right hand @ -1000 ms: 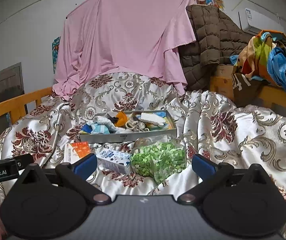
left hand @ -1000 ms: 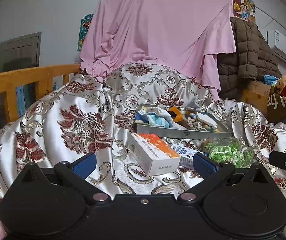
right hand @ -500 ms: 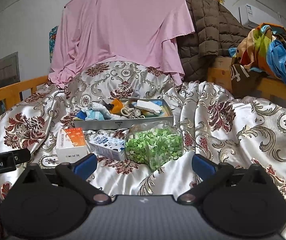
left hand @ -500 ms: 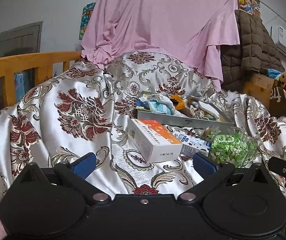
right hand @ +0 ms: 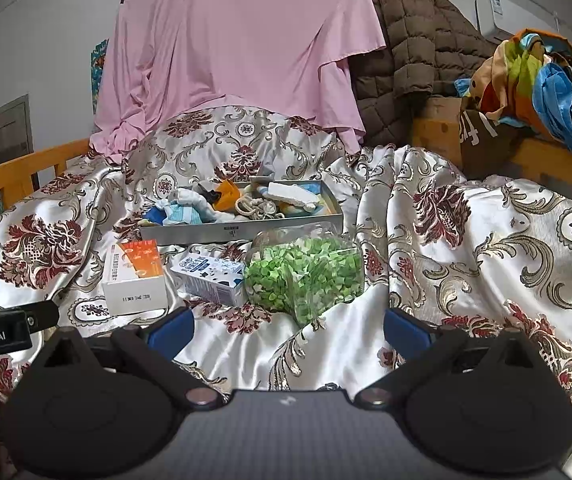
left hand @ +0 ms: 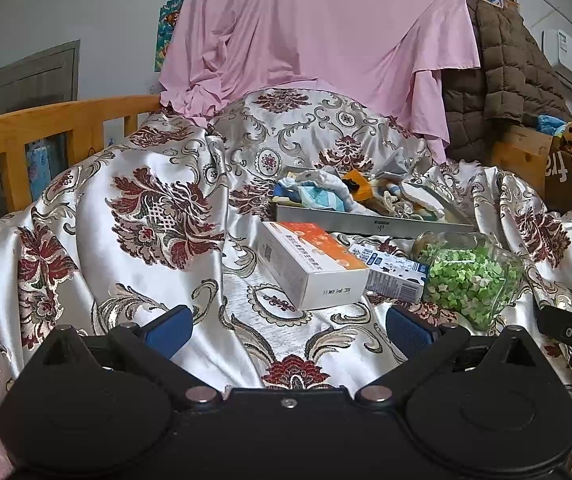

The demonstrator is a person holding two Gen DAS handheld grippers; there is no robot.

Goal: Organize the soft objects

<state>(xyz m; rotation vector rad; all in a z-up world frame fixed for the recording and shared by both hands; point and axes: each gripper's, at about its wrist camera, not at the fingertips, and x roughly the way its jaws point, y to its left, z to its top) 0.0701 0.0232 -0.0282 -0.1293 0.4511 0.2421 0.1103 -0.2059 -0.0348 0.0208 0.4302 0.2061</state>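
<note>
A grey metal tray (right hand: 242,232) sits on the patterned satin bedspread (right hand: 465,248), filled with soft items: blue-white cloths (right hand: 182,210), an orange piece (right hand: 228,192), a rope knot (right hand: 254,208) and a white sponge (right hand: 291,194). The tray also shows in the left wrist view (left hand: 365,226). In front lie an orange-white box (left hand: 309,264), a small milk carton (left hand: 393,274) and a clear jar of green paper stars (left hand: 469,280). My left gripper (left hand: 287,326) is open and empty before the box. My right gripper (right hand: 287,326) is open and empty before the jar (right hand: 305,276).
A pink sheet (right hand: 238,52) hangs behind the bed. A brown quilted coat (right hand: 405,52) and colourful clothes (right hand: 533,76) pile on wooden furniture at the right. A wooden bed rail (left hand: 46,128) runs along the left.
Both grippers have moved forward and lower toward the box, carton and jar, which now look larger. Both stay open and empty.
</note>
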